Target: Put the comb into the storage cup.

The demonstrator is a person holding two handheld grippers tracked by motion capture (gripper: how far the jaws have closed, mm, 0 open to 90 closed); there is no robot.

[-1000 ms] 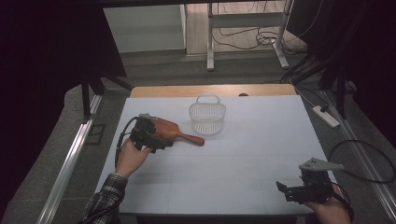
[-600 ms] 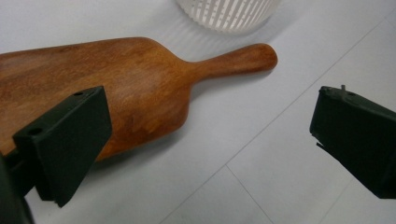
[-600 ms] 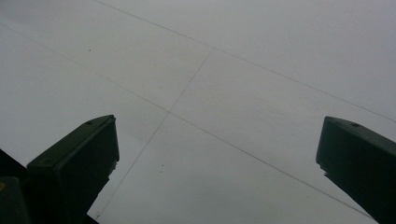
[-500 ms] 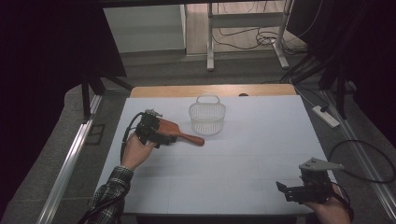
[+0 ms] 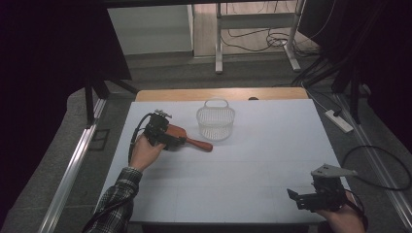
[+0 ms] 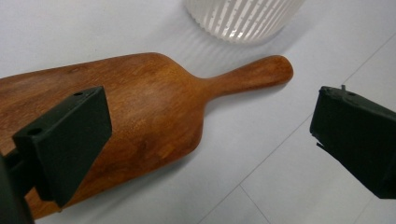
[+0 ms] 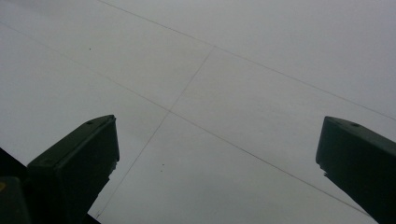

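A brown wooden paddle (image 5: 187, 138) lies flat on the white table, its handle pointing right toward the basket. My left gripper (image 5: 163, 134) hovers over the paddle's broad end, open. In the left gripper view the paddle (image 6: 140, 107) runs between the spread jaws, its blade under the left jaw and its handle tip (image 6: 266, 72) reaching toward the basket (image 6: 243, 18). A white slatted basket (image 5: 215, 121) with a hoop handle stands just right of the paddle. My right gripper (image 5: 311, 199) rests open near the table's front right corner, over bare table (image 7: 210, 93).
The white table top (image 5: 272, 150) has a wooden strip along its far edge (image 5: 218, 93). A power strip (image 5: 338, 120) and cables lie on the floor to the right. Metal stand legs (image 5: 218, 43) rise behind the table. A metal rail (image 5: 73, 170) runs along the left.
My left gripper has moved a little forward and right along the paddle's broad end. The right gripper has stayed in place.
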